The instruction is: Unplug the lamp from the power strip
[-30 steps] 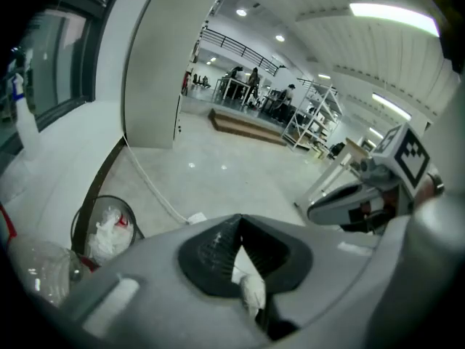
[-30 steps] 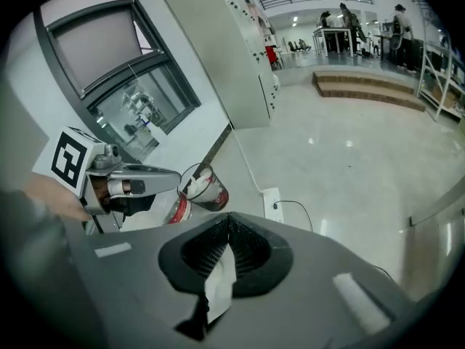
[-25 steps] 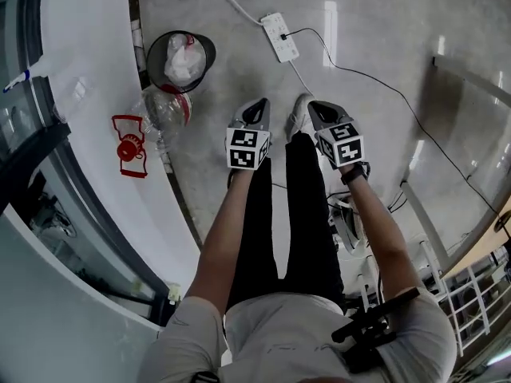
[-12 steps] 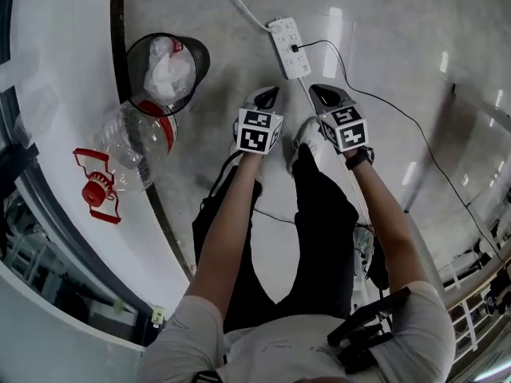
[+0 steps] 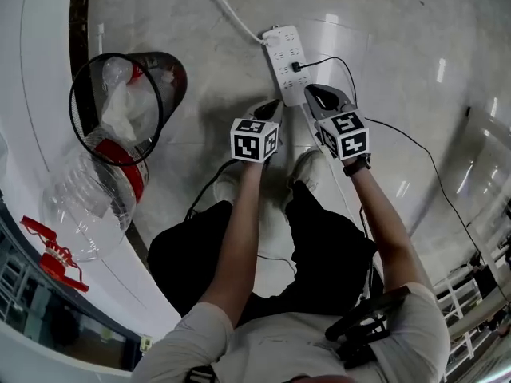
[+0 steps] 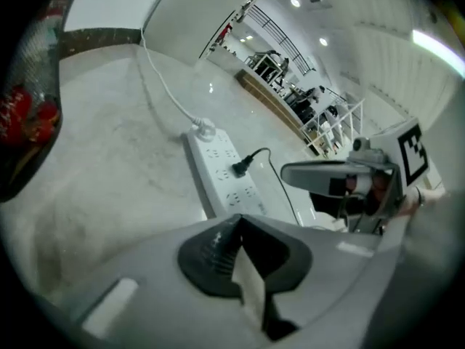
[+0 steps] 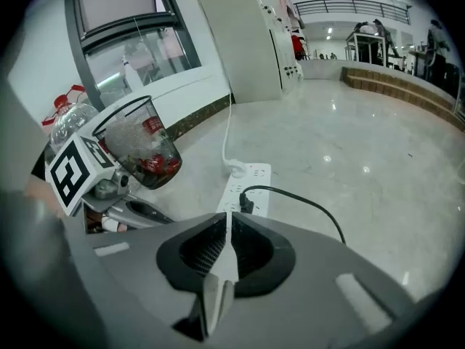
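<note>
White power strip: on the floor, black plug seated in it.
Left gripper: arm stretched down, jaws pressed together, empty, near the strip.
Right gripper: just beside the plug, jaws opening, nothing between.
Cube markings: black-and-white squares.

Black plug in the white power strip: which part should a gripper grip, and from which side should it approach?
Probably the plug by its stubby black body, from above, pinching the two sides the cord doesn't leave from; it stands proud of the flat power strip.
</note>
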A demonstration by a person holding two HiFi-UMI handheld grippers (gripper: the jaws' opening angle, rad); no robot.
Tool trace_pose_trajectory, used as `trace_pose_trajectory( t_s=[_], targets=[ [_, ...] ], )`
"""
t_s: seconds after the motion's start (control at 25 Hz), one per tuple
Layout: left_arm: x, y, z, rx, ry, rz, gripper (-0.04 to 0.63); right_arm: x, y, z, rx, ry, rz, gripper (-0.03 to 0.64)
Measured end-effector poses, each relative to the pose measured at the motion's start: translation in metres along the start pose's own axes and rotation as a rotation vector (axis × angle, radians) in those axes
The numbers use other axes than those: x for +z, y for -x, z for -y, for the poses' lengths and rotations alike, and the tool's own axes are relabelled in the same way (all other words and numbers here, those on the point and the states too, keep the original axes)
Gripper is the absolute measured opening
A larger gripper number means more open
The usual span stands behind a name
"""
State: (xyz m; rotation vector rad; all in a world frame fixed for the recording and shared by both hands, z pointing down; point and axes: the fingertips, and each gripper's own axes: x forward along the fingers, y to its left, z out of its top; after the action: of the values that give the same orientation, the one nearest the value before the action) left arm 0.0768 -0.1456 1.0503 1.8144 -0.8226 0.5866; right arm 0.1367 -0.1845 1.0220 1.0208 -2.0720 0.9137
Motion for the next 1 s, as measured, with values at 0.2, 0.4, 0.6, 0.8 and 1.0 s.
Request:
trace_pose_trajectory(
  t_s=[0.2,0.4,0.6,0.8,1.0],
  targets=[
    [-0.001,-0.014,0.000,-0.025,0.011,0.010,-0.002,0.010,-0.016,0.010,0.000,0.045,0.058,0.028],
    [0.004,-0.027,0.005,-0.058,-0.010,0.016,-0.002,0.017,-0.026,0.017,-0.002,0.079,0.092,0.028],
    [0.004,-0.039,0.003,0.008,-0.014,-0.026,0.017,0.008,-0.034,0.024,-0.033,0.099,0.056,0.060],
    [0.002,-0.040,0.009,0.063,-0.011,-0.027,0.078,0.006,-0.044,0.020,-0.024,0.126,0.042,0.137],
    [0.001,-0.043,-0.004,0.147,-0.085,-0.003,0.002,0.005,-0.051,0.019,-0.041,0.155,0.053,0.136]
  ],
)
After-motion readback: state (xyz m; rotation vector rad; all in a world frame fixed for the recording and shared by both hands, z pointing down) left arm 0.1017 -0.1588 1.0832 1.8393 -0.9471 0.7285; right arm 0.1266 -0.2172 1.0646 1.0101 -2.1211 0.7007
